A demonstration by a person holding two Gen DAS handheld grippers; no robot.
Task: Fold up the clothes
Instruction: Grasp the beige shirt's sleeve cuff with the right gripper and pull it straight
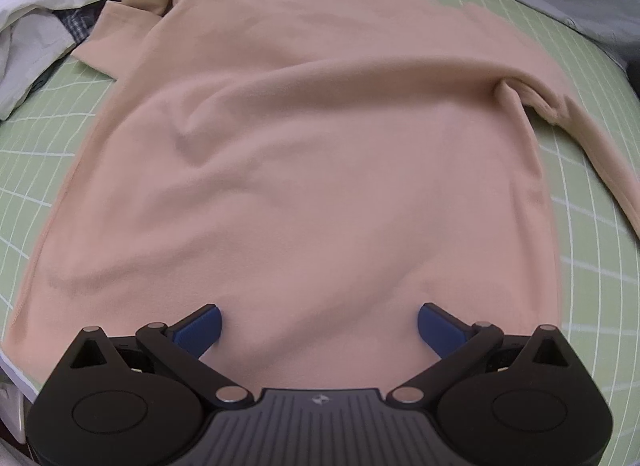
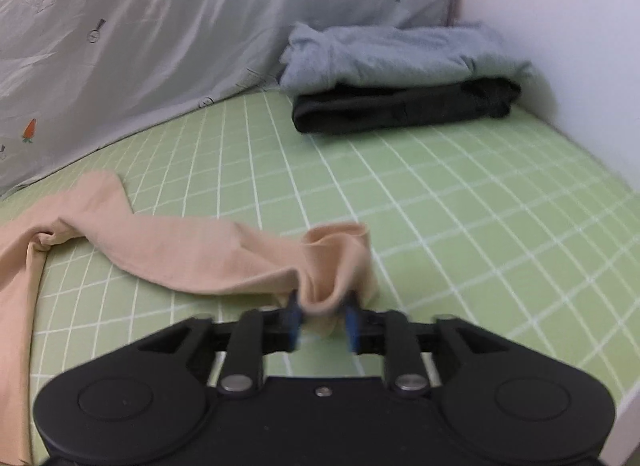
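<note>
Lying spread on the green grid-patterned bed sheet (image 1: 36, 137) is the peach long-sleeved top (image 1: 304, 169), body flat and lightly creased, hem toward the left hand-held gripper (image 1: 319, 326) and collar end toward 12 o'clock in the left wrist view. Hovering over the hem at 6 o'clock, the left hand-held gripper is standing released, blue pads wide apart with nothing between them. Running out from the body toward 3 o'clock is one sleeve (image 2: 188, 254); its long axis is lying roughly left to right across the right wrist view, ending at the cuff directly at 12 o'clock from the right hand-held gripper (image 2: 322, 320). Clenching that bunched cuff, the right hand-held gripper is grasping the sleeve end between nearly closed pads. Sitting at 1 o'clock near the wall is a stack of a grey folded garment (image 2: 392, 53) on a black folded garment (image 2: 400, 109), with a carrot-print quilt (image 2: 132, 49) banking up at 10 o'clock. Heaping at 10 o'clock in the left view are white and plaid clothes (image 1: 48, 13). Judging by this, the right hand is the nearer one to the sleeve, and carrying it toward 9 o'clock would be laying it across the body.
</note>
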